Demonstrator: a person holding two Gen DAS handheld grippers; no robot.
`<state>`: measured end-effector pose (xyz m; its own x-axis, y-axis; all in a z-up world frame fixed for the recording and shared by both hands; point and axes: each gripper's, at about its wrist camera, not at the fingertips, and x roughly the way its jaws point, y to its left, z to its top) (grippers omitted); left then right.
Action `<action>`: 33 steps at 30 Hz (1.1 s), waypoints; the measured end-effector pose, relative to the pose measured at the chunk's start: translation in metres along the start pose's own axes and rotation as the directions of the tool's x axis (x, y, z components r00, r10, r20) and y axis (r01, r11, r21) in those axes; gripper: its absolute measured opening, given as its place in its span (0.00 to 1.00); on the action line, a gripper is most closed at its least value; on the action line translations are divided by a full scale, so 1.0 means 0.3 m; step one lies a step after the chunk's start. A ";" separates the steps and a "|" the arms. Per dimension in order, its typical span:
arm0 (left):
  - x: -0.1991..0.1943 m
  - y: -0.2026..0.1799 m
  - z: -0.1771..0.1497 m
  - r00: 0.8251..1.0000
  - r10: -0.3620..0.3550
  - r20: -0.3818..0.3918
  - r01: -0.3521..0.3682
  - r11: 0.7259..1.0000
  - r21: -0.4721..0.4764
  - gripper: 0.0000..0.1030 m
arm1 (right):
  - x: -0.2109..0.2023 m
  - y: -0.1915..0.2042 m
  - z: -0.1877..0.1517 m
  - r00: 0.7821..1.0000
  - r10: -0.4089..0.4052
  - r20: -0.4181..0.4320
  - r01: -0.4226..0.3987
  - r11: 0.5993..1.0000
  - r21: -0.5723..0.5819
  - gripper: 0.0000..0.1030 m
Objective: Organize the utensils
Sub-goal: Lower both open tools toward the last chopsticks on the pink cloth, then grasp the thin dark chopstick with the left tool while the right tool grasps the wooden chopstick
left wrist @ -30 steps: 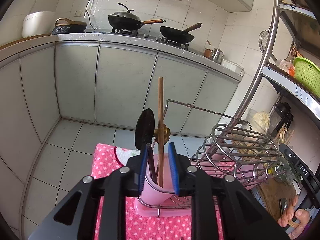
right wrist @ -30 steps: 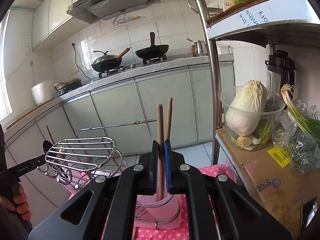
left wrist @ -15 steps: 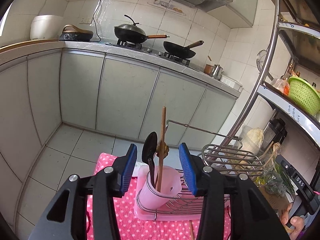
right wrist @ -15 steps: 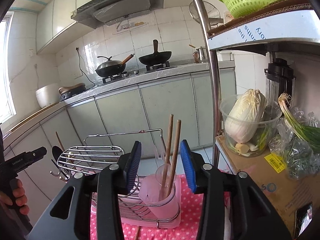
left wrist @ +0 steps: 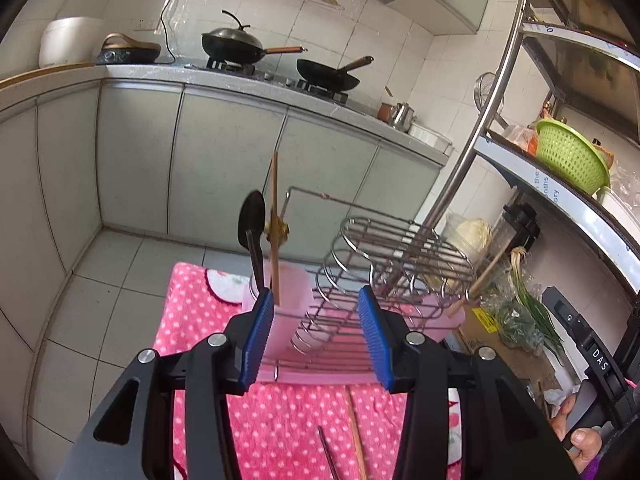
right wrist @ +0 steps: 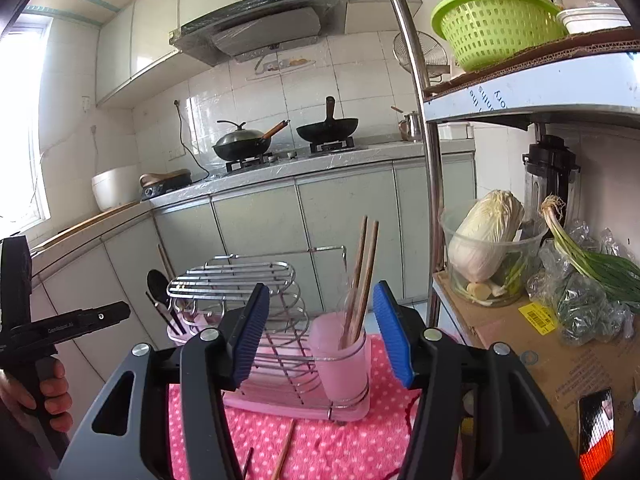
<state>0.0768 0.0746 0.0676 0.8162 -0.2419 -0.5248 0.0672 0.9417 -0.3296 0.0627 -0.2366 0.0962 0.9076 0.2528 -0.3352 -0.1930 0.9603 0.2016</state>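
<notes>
A wire dish rack (left wrist: 384, 264) on a pink tray stands on a pink dotted cloth (left wrist: 192, 312). Its left pink cup (left wrist: 294, 292) holds a black spoon (left wrist: 251, 224) and a wooden utensil (left wrist: 274, 216). Its right pink cup (right wrist: 344, 356) holds two wooden chopsticks (right wrist: 362, 276). My left gripper (left wrist: 318, 336) is open and empty, just before the left cup. My right gripper (right wrist: 320, 336) is open and empty, just before the right cup. A loose chopstick (left wrist: 356, 432) and a dark thin utensil (left wrist: 328, 454) lie on the cloth in front of the rack.
A metal shelf pole (right wrist: 424, 128) rises right of the rack. The shelf carries a green basket (right wrist: 496, 28), a cabbage in a tub (right wrist: 486, 240), scallions (right wrist: 588, 260) and a cardboard box (right wrist: 532, 340). Kitchen cabinets (left wrist: 224, 168) and tiled floor (left wrist: 96, 292) lie beyond.
Both grippers opened, letting go of the utensils into the cups, and drew back from the rack. The loose chopstick on the cloth came into view.
</notes>
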 end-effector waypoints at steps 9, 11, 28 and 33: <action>0.131 -0.016 -0.189 0.976 0.007 -0.217 -0.007 1.000 0.002 0.42 | 0.080 0.004 -0.208 0.972 0.025 -0.235 -0.017 0.999 0.036 0.53; 0.175 -0.013 -0.236 0.959 0.001 -0.283 -0.005 1.000 -0.014 0.41 | 0.103 0.001 -0.251 0.957 0.040 -0.288 -0.025 0.998 0.055 0.53; 0.524 -0.039 -0.489 0.759 0.033 -0.650 -0.103 0.992 -0.070 0.11 | 0.252 -0.078 -0.494 0.810 0.200 -0.552 -0.050 0.960 0.275 0.53; 0.572 -0.078 -0.506 0.742 0.098 -0.663 -0.129 0.992 0.003 0.10 | 0.252 -0.085 -0.498 0.808 0.211 -0.550 -0.055 0.957 0.286 0.53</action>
<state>0.1282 -0.0243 -0.1338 0.2316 -0.2420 -0.9422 -0.0371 0.9657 -0.2571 0.0806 -0.2242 -0.0718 0.4879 0.4719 -0.7343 -0.1279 0.8708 0.4747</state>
